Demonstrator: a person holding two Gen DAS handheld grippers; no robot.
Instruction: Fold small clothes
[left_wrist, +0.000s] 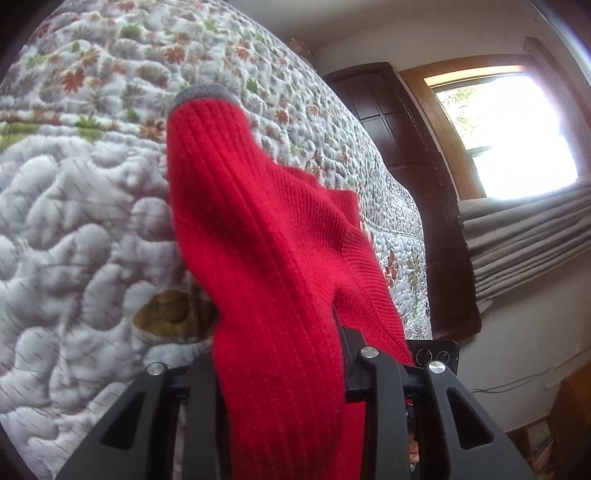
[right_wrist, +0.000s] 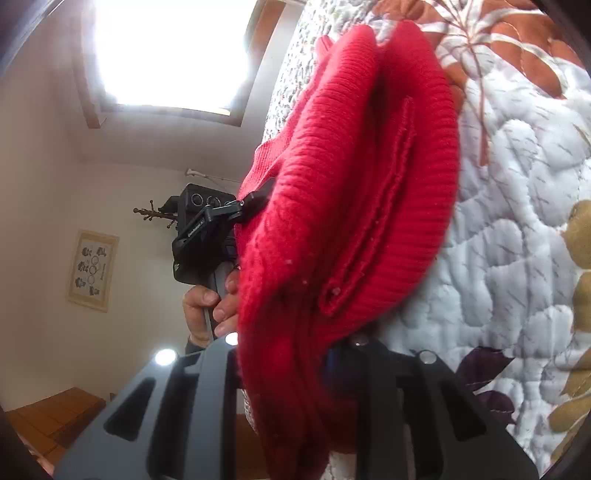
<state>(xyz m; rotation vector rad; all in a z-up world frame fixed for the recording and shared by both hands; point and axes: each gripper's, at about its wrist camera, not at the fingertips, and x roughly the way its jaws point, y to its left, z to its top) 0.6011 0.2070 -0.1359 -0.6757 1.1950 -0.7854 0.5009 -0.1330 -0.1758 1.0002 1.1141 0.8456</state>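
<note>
Hanging between both tools, the red knitted garment (left_wrist: 258, 258) is lifted above the quilted bed cover (left_wrist: 74, 221), which has a flower and leaf pattern. The left tool (left_wrist: 280, 384) is clamped on the ribbed red cloth, which runs between its black fingers (left_wrist: 380, 406) and out to a grey-edged cuff (left_wrist: 203, 92). The right tool (right_wrist: 306, 398) is also closed on a bunched part of the same garment. From the right wrist view, the person's hand (right_wrist: 207, 306) grips the handle of the left tool beside the cloth. A bright window (left_wrist: 509, 129) and a framed picture (right_wrist: 92, 271) on the wall are behind.
</note>
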